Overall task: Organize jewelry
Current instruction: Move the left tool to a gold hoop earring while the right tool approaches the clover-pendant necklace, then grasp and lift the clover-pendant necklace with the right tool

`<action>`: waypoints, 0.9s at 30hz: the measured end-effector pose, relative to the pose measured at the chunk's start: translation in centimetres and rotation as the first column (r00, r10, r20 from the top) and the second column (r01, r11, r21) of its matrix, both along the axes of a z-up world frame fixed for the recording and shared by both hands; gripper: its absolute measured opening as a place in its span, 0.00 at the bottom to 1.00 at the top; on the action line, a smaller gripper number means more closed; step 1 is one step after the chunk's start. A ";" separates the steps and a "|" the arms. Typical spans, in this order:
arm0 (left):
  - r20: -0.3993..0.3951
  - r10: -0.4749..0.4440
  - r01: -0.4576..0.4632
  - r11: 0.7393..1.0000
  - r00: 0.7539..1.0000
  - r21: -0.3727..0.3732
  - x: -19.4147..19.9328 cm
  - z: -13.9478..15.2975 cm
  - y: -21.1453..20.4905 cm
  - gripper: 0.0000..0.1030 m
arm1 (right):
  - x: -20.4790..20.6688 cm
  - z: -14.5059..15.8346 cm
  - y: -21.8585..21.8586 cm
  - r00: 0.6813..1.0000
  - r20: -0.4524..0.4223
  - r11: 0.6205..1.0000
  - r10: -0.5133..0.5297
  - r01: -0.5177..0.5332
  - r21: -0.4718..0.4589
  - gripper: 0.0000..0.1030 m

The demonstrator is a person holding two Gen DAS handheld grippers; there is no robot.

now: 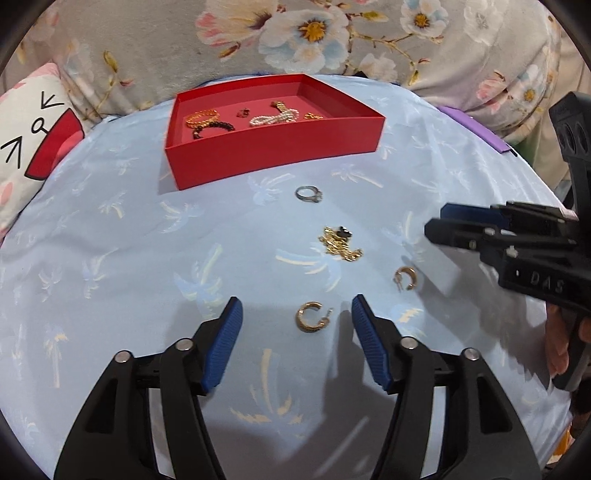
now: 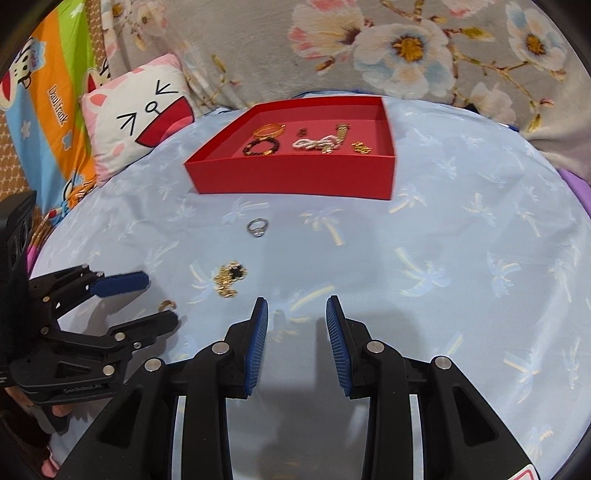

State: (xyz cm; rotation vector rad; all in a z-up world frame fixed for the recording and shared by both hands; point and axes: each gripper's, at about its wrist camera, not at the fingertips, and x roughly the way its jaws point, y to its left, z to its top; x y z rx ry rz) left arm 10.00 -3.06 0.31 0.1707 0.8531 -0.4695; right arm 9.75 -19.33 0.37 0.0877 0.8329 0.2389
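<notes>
A red tray sits at the back of the blue cloth and holds a gold bangle, a dark bead bracelet, a pearl strand and small gold pieces. On the cloth lie a silver ring, a gold chain with a black charm, and two gold hoop earrings. My left gripper is open with one hoop between its fingertips. My right gripper is open and empty over bare cloth.
A light blue cloth with palm prints covers the round surface. A cat-face cushion lies at the left rear, a floral blanket behind the tray, and a purple edge at the right.
</notes>
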 end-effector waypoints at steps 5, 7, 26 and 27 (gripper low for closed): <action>0.010 0.077 -0.077 0.997 0.997 -0.008 0.8 0.4 1.8 0.61 | 0.7 -0.3 3.0 0.997 -0.009 0.997 0.076 -0.076 -0.011 0.31; 0.009 0.099 -0.099 0.995 0.995 -0.013 1.1 0.5 2.4 0.61 | 1.1 -0.4 4.1 0.995 -0.007 0.995 0.095 -0.095 -0.027 0.31; -0.016 0.122 -0.122 0.992 0.992 -0.037 1.7 0.7 3.8 0.61 | 4.3 -1.6 6.3 0.992 -0.028 0.988 0.122 -0.124 -0.092 0.08; -0.018 0.116 -0.117 0.992 0.993 -0.038 1.6 0.6 3.8 0.61 | 4.2 -1.6 6.2 0.992 -0.031 0.988 0.122 -0.124 -0.089 0.06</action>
